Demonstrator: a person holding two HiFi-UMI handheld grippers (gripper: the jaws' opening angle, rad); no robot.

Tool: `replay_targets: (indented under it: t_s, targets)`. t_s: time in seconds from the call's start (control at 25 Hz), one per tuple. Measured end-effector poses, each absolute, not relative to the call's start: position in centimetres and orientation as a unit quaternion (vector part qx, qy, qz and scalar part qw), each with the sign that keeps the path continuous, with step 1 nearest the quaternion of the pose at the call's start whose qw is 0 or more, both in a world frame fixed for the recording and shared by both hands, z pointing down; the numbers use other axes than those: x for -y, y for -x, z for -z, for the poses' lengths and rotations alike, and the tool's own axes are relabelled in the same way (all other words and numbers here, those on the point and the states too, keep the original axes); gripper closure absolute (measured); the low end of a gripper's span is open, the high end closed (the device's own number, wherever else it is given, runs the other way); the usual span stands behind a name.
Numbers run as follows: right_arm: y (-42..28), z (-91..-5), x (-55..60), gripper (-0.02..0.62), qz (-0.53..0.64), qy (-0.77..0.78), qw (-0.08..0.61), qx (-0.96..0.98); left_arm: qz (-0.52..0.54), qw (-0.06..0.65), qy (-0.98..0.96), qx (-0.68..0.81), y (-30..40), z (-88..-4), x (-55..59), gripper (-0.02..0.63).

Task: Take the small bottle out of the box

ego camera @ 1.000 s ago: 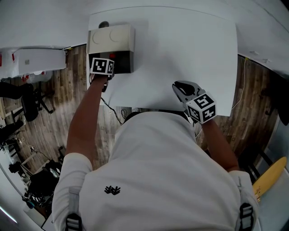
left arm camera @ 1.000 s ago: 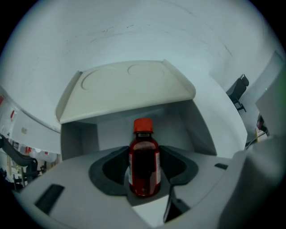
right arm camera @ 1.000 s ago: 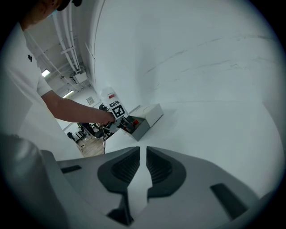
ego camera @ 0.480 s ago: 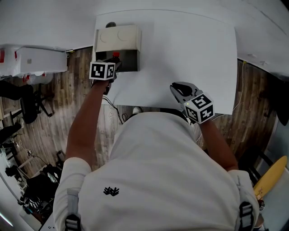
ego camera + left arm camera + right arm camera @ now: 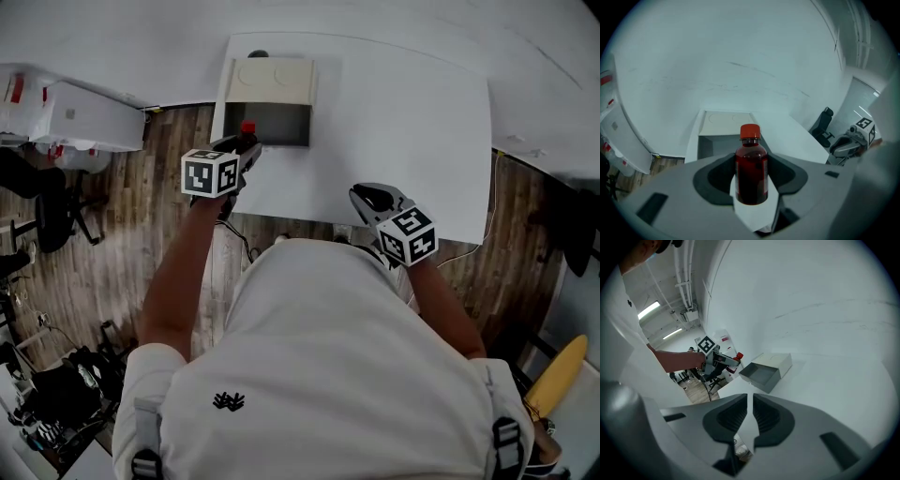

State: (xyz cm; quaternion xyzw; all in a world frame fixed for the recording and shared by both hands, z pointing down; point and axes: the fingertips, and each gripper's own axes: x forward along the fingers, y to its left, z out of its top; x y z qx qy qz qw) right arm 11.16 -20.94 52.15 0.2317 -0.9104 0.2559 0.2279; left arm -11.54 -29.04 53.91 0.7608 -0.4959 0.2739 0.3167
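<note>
As left claw (image 5: 752,174) grips bottle (image 5: 751,161) — upright, half-hidden

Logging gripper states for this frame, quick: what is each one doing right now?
Left gripper: closed on the small bottle, outside the box.
Right gripper: closed, holding nothing.

The left gripper (image 5: 244,147) holds a small red-capped bottle (image 5: 247,128) just outside the dark open front of a beige rectangular box (image 5: 272,82) on a white rectangular table (image 5: 412,112); the right gripper (image 5: 366,196) hovers at its near edge
</note>
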Motion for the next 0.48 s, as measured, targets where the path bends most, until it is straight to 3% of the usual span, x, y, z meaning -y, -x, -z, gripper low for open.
replay_targets:
  t_s: [0.48]
  targets:
    - [-5.7,-51.1,16.8,0.568,-0.23,-0.24,0.233,0.914,-0.177,0.311,-0.791,0.496,14.1,-49.0,19.4,0.387]
